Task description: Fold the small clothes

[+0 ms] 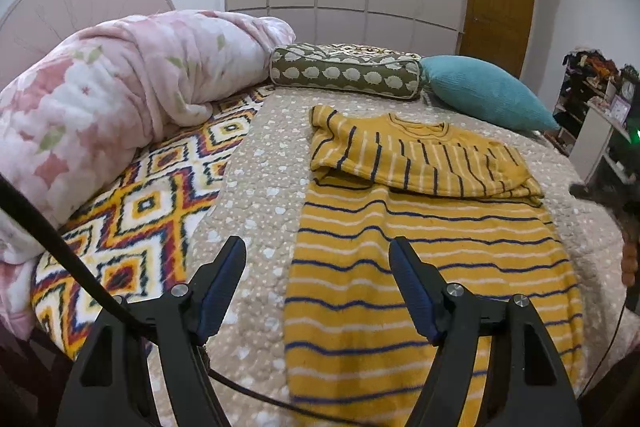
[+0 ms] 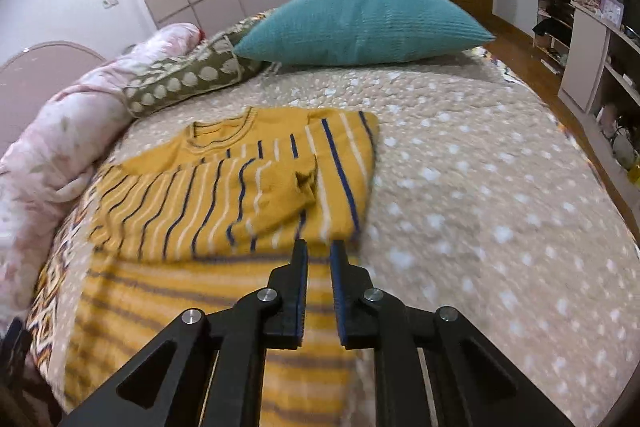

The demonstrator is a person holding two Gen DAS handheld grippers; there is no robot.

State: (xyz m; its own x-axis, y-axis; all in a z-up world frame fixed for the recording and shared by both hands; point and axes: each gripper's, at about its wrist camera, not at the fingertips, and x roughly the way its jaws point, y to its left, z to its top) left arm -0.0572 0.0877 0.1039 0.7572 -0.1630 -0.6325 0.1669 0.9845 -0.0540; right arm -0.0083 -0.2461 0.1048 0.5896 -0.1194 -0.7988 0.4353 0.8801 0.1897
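Observation:
A yellow sweater (image 1: 432, 247) with navy and white stripes lies flat on the beige dotted bedspread (image 1: 256, 187). Both sleeves are folded across its chest. It also shows in the right wrist view (image 2: 224, 195). My left gripper (image 1: 318, 247) is open and empty, above the sweater's lower left edge. My right gripper (image 2: 318, 247) hovers over the sweater's right side, just below the folded sleeve. Its fingers stand a narrow gap apart with nothing between them.
A rolled pink floral duvet (image 1: 120, 99) lies at the left. A green hedgehog-print bolster (image 1: 344, 71) and a teal pillow (image 1: 484, 95) sit beyond the sweater. A bright diamond-pattern blanket (image 1: 152, 203) shows at the left. Shelves (image 2: 592, 39) stand right of the bed.

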